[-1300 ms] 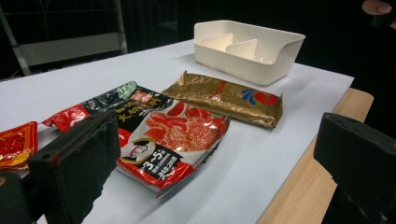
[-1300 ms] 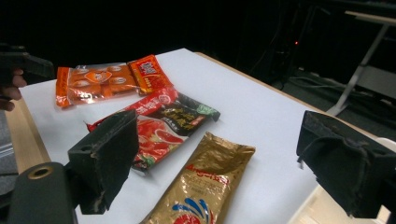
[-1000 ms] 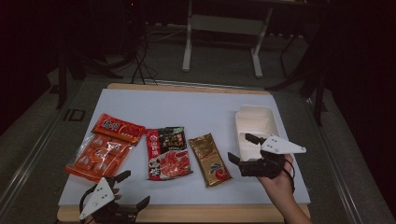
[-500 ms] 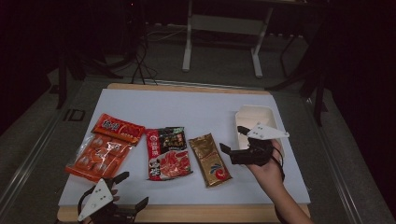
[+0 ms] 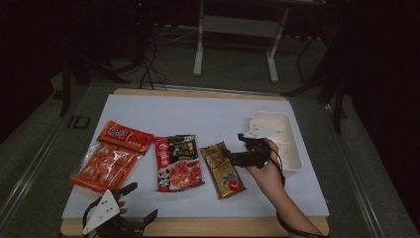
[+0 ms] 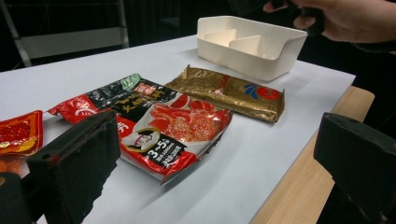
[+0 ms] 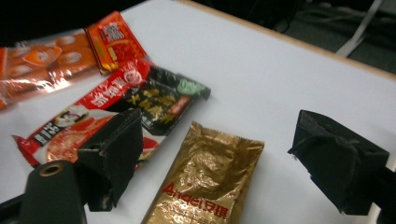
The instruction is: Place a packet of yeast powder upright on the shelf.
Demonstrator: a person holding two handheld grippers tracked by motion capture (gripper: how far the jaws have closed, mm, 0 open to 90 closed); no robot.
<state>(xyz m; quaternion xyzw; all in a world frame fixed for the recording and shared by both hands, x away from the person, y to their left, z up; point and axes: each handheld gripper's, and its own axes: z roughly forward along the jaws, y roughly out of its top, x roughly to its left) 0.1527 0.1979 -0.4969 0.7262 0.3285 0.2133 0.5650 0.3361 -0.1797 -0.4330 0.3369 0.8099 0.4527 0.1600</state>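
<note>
Hovering with the right tool [image 5: 234, 146] just over the top end of the gold packet [image 5: 223, 171], lining up for a pick. Spread wide, with a slight narrowing of the jaws just now, and pinching nothing. Looking along the right tool [image 7: 224, 158]: gold packet [image 7: 205, 186] framed in the gap between the two black jaws, lying flat below them, neither pad on the foil yet.

Judging the step as the approach to a grasp, likely ahead of a carry to the white bin [image 5: 292, 148] just behind the hand. Calls next for a drop onto the packet's near edge, one jaw on each side, then a firm squeeze. Needs care too: thin and flat on the tabletop [image 5: 198, 114], so easy to skate over the crinkled foil without catching it.

Moving outward: red-and-black packet [image 5: 178, 163] just beside the gold one on its left, apart from it. Orange packets [image 5: 101, 163] farther left again.

Down at the near edge, parked with the left tool [image 5: 141, 202], also spread wide and holding nothing. Looking along the left tool [image 6: 217, 161]: gold packet [image 6: 229, 91] in front of the white bin [image 6: 280, 51], the two close but not touching.
</note>
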